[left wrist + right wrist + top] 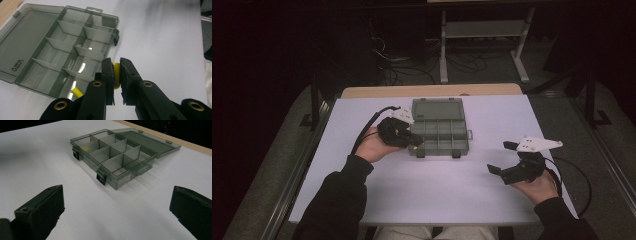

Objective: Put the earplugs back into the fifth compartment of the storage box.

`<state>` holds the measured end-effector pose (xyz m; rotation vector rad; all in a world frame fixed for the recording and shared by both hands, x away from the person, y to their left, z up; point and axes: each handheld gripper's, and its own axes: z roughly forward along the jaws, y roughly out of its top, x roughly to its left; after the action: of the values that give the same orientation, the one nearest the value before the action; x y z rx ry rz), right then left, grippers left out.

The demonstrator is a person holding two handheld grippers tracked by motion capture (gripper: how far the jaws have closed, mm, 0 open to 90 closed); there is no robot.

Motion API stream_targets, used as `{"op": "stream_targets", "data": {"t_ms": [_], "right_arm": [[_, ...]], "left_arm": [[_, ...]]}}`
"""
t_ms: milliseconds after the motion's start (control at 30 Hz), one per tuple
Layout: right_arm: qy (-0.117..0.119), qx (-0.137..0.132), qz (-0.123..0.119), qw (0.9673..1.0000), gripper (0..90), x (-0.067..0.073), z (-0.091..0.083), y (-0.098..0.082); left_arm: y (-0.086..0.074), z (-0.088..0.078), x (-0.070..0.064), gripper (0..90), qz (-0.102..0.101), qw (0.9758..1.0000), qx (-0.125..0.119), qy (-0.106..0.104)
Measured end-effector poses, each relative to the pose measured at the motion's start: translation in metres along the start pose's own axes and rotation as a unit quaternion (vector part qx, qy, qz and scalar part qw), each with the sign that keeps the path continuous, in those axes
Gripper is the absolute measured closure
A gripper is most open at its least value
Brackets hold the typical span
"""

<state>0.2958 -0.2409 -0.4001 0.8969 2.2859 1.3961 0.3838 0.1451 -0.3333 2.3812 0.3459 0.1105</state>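
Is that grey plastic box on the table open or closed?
Open: the compartment box has its lid folded back flat, dividers exposed.

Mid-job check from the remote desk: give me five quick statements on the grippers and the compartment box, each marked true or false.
1. The left gripper is shut on a small yellow piece. True.
2. The right gripper holds a yellow piece. False: its jaws stand wide open with nothing between them.
3. The lid of the compartment box is shut. False: it lies folded open flat on the table.
4. Another yellow piece lies in a corner compartment. True.
5. The box stands on bare wood. False: it stands on the white table surface.
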Motion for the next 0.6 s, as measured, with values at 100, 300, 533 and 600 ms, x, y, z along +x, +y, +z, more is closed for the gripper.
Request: {"op": "stream_targets", "data": {"t_ms": [100, 300, 533, 600], "right_arm": [[0.0, 0.003, 0.001, 1.0, 0.0, 0.0, 0.001, 0.0], [-0.001, 0.002, 0.001, 1.0, 0.0, 0.0, 0.001, 0.0], [0.0, 0.002, -0.001, 1.0, 0.0, 0.0, 0.001, 0.0], [0.0, 0.002, 0.0, 1.0, 0.0, 0.0, 0.001, 0.0]], "left_arm": [[0.0, 0.002, 0.008, 82.5, -0.007, 1.0, 0.002, 0.006], [-0.002, 0.008, 0.021, 82.6, -0.023, 0.9995, -0.001, 0.023], [-0.005, 0.022, 0.028, 82.6, -0.028, 0.9987, 0.005, 0.042], [-0.006, 0.026, 0.03, 82.6, -0.03, 0.9985, 0.007, 0.045]]}}
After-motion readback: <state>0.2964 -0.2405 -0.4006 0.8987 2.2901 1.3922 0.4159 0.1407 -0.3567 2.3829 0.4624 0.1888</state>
